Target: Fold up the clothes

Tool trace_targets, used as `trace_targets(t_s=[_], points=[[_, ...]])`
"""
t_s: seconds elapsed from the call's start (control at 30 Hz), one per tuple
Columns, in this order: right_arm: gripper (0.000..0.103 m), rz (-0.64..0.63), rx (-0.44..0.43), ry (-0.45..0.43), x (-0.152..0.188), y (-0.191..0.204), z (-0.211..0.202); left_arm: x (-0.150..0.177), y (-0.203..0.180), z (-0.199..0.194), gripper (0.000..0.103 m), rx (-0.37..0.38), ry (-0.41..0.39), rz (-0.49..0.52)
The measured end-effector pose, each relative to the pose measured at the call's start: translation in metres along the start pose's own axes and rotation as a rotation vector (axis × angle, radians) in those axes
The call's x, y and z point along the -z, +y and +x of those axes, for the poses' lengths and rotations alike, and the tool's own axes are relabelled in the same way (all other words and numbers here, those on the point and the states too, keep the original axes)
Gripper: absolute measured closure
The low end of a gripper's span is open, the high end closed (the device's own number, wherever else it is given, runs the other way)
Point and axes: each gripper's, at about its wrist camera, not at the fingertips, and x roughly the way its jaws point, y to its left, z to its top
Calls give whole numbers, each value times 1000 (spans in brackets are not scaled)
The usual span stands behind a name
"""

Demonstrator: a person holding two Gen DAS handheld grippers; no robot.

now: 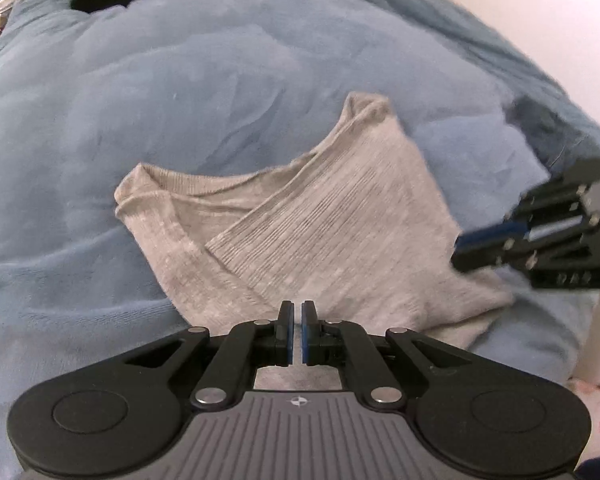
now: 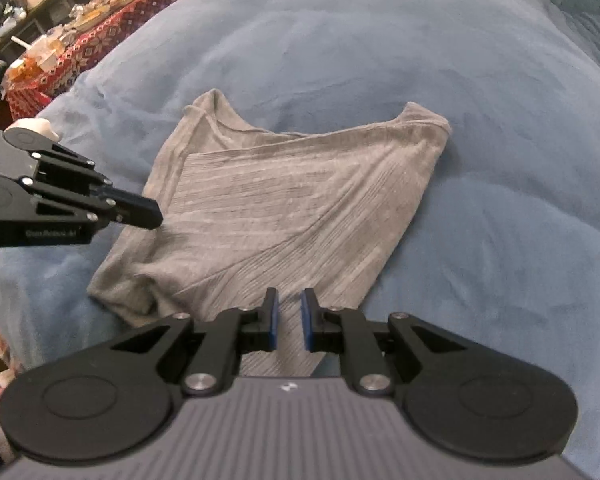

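Left wrist view: grey top [image 1: 300, 232] lying folded on blue blanket [image 1: 140, 100]; left gripper [image 1: 296, 332] hovering above top's near edge, jaws closed, empty; right gripper [image 2: 288, 320] above top, jaws slightly parted, gripping nothing.

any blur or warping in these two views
Left wrist: right tongs smeared by motion, shirt fairly sharp, fisheye bends the blanket. Right wrist: left tongs sharper, far table soft and curved at the rim.

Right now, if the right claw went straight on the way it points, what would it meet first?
Most likely the grey top, near its lower edge: the right claw points down at that fabric with nothing between. Depth is unclear, so the gap cannot be judged.
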Motion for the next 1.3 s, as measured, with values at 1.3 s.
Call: trace_targets(t_s=[1.3], points=[[90,84,38,38,46,13,-36,79,42,-37,99,46,1,-484]])
